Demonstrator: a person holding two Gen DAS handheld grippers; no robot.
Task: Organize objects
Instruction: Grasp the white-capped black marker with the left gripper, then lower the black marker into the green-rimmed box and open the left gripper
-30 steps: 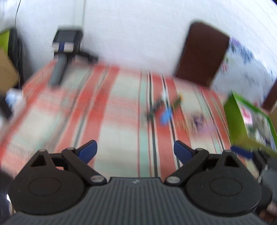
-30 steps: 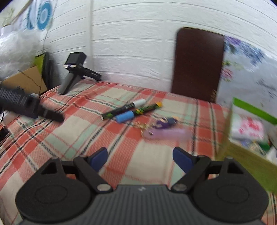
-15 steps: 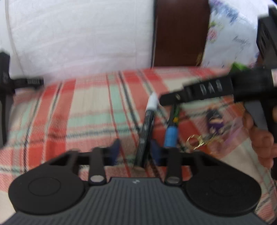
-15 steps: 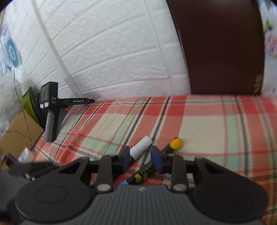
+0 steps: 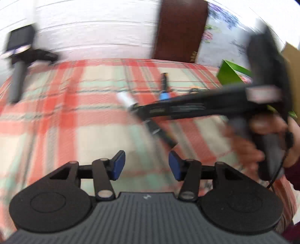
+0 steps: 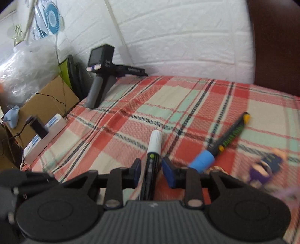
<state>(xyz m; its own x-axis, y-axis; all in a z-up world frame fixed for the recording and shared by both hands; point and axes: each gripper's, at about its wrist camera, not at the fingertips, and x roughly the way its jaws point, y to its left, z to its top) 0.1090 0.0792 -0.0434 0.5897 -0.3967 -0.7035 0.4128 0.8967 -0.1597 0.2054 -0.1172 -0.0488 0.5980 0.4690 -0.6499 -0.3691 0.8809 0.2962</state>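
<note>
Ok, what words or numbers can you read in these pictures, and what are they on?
No text is clear enough to quote.
White print on the spare gripper by the wall: too small to read.
Blue labels on the white boxes: blurred.
Marker: a green dot, no readable letters.
Poster: a blue circle, no readable words.
</note>
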